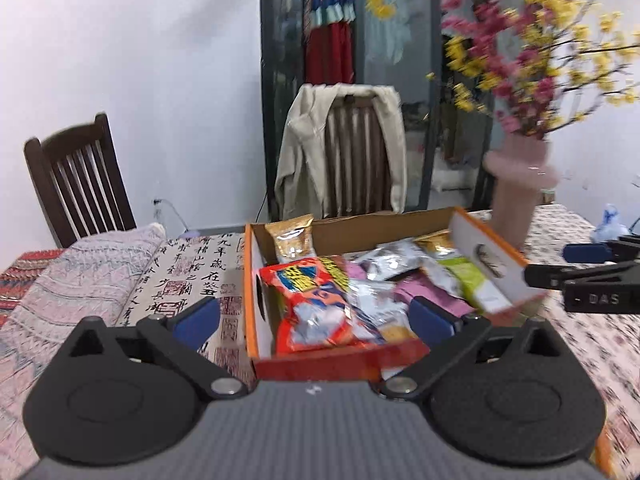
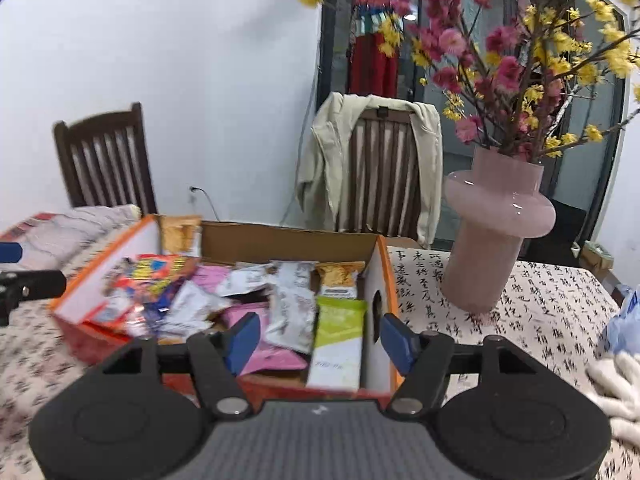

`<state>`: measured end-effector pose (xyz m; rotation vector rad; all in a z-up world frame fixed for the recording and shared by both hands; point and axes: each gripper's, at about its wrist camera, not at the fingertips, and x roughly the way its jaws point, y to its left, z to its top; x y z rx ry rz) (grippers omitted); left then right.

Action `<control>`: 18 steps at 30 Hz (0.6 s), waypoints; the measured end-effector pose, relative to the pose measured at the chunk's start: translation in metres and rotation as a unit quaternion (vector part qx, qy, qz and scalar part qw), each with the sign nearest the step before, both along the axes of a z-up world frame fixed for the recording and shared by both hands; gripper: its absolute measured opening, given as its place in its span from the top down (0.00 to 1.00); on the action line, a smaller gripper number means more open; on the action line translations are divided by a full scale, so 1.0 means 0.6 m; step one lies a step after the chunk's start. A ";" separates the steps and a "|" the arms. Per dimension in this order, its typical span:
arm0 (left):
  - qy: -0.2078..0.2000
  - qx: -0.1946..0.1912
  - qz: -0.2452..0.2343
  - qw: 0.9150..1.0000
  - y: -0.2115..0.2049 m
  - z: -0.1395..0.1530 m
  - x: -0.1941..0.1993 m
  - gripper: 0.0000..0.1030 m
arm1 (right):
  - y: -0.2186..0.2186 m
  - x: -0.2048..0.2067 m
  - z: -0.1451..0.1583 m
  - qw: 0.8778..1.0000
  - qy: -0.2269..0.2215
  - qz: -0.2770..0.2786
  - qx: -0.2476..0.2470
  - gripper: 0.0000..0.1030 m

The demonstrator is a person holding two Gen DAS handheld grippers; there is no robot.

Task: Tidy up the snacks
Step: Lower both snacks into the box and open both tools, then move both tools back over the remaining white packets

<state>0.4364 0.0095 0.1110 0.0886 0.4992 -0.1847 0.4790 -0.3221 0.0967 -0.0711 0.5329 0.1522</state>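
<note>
On a table [image 2: 520, 320] draped in calligraphy-print cloth sits one open orange cardboard box [image 1: 336, 364], heaped with snack packets: a large red-and-blue bag [image 1: 316, 304], two gold packets, one green-and-white bar [image 2: 340, 340], plus pink and silver ones. Two grippers face it, left gripper [image 1: 316, 318] spread wide, right gripper [image 2: 320, 338] partly apart, neither holding anything. Two dark chairs stand behind. Only the right view shows the pink vase [image 2: 496, 232] sharply.
</note>
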 end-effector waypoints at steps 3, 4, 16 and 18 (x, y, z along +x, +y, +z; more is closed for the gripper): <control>-0.012 -0.007 -0.006 1.000 0.002 0.016 -0.066 0.00 | -0.001 -0.059 0.012 1.000 -0.010 0.018 0.015 0.26; -0.014 -0.013 -0.007 1.000 0.004 0.020 -0.086 0.00 | -0.001 -0.079 0.015 0.999 -0.013 0.026 0.019 0.24; -0.033 -0.042 0.028 0.998 0.002 0.005 -0.339 0.00 | -0.011 -0.343 0.006 0.993 -0.052 0.101 0.040 0.11; -0.030 -0.032 0.037 0.998 0.000 -0.007 -0.378 0.00 | -0.021 -0.385 -0.004 0.992 -0.056 0.106 0.035 0.09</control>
